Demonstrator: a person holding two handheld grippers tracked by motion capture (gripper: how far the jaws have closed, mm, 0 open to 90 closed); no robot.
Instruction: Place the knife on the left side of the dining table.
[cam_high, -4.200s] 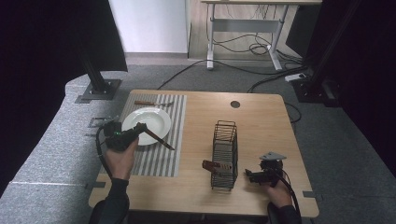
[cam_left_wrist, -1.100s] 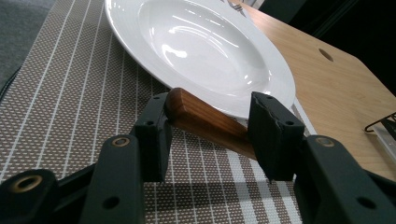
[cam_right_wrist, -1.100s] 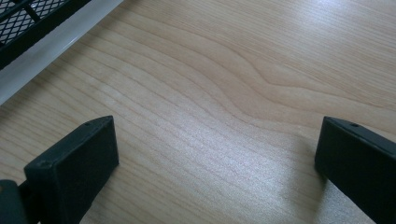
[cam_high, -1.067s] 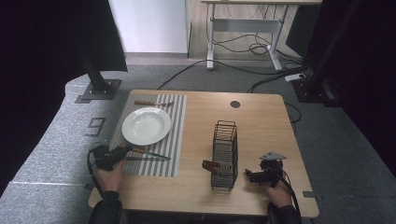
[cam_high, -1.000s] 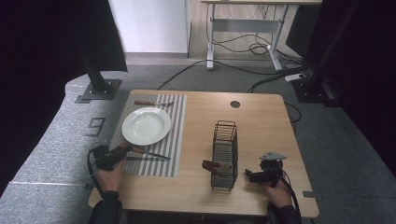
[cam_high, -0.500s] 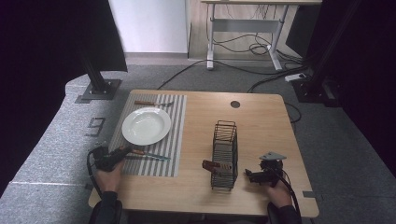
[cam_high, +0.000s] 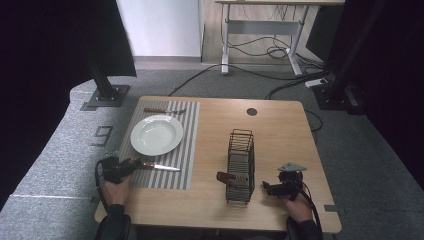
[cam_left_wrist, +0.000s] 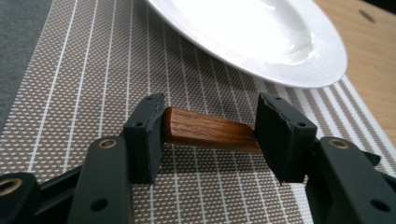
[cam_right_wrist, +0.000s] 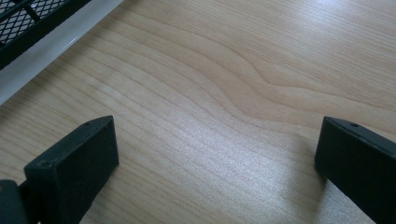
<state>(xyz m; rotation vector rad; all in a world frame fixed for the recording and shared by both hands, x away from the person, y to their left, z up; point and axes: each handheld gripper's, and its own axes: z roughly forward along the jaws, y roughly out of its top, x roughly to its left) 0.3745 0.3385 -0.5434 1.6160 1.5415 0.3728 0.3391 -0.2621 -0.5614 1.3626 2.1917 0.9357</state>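
Near the placemat edge — left claw opening off knife.

tight on the left, open on the right

the plate rim blocks just ahead of the left gripper; bare worktop lies before the right gripper, wire rack to its far left.

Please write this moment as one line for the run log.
left gripper: fingers just been opening, knife handle between them, lying on placemat beside plate | right gripper: open over table
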